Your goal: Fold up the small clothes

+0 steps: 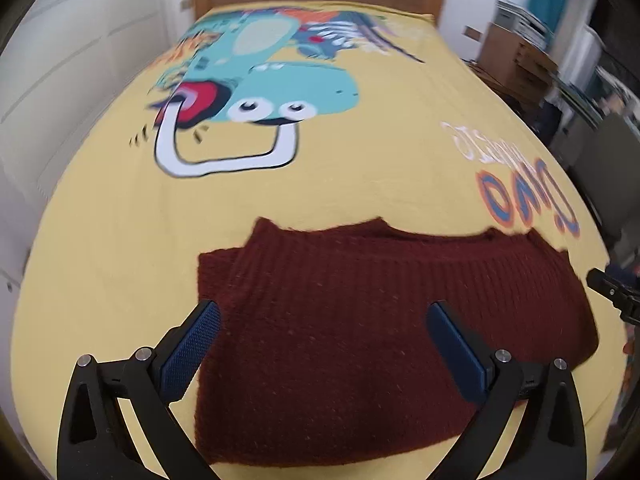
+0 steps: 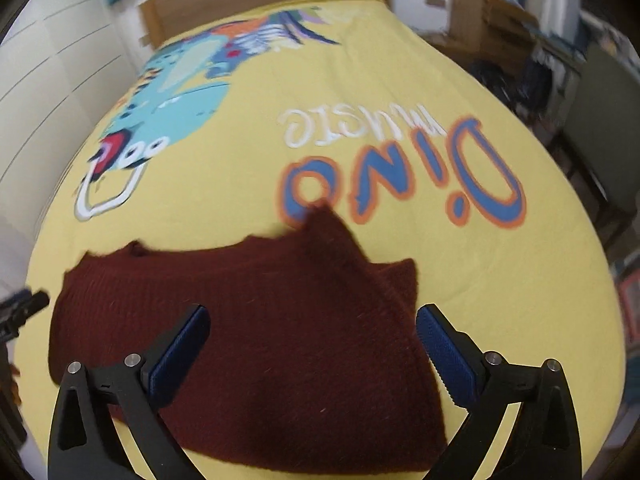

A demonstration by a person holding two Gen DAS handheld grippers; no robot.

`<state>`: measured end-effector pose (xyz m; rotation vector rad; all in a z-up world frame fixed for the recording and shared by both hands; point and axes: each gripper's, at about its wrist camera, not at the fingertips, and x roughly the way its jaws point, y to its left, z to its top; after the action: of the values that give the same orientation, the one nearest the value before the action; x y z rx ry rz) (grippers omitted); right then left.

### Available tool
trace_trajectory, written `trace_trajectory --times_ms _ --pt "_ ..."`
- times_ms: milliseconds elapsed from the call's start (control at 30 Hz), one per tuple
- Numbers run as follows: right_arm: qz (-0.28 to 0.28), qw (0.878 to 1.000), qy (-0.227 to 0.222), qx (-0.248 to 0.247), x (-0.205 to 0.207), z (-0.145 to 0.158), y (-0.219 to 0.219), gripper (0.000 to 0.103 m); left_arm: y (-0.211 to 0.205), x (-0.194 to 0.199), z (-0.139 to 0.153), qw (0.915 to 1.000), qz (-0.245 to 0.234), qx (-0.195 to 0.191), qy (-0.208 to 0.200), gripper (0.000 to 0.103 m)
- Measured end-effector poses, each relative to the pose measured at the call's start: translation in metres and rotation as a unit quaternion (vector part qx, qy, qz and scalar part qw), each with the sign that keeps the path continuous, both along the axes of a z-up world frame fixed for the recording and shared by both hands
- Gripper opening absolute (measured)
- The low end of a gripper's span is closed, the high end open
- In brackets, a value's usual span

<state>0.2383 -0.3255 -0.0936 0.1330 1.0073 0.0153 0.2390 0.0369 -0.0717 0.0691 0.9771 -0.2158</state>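
Lying under maroon sweater (image 2: 260, 344) – bedspread (image 2: 460, 280) w/ "Dino" lettering (image 2: 400, 184); both grippers' fingers (image 1: 192, 344) apart.

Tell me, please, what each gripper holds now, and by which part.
Nothing is held. The left gripper and right gripper are both open above the dark red knitted sweater, which lies on the yellow bedspread.

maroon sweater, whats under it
The maroon sweater lies on a yellow dinosaur-print bedspread, which shows all around it. Whatever print sits directly beneath the knit is covered.
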Motion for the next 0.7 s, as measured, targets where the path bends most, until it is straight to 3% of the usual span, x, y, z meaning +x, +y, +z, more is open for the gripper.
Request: trace_trajectory --times_ms 167,367,500,700 --pt "0.05 0.997 -0.013 -0.051 -0.025 -0.021 0.049 0.103 -0.024 -0.021 -0.026 0.9991 -0.036 0.021 0.006 0.102" --pt "0.059 0.997 0.004 -0.059 -0.047 -0.067 0.077 0.103 -0.033 -0.034 -0.074 0.9975 -0.037 0.035 0.049 0.102" --pt "0.046 0.997 0.03 -0.056 -0.051 -0.093 0.07 0.103 -0.019 -0.035 -0.097 0.9964 -0.02 0.044 0.07 0.102" --pt "-0.001 0.999 0.029 -0.039 -0.056 -0.096 0.026 0.103 0.011 -0.033 -0.098 0.9971 -0.005 0.041 0.064 0.102"
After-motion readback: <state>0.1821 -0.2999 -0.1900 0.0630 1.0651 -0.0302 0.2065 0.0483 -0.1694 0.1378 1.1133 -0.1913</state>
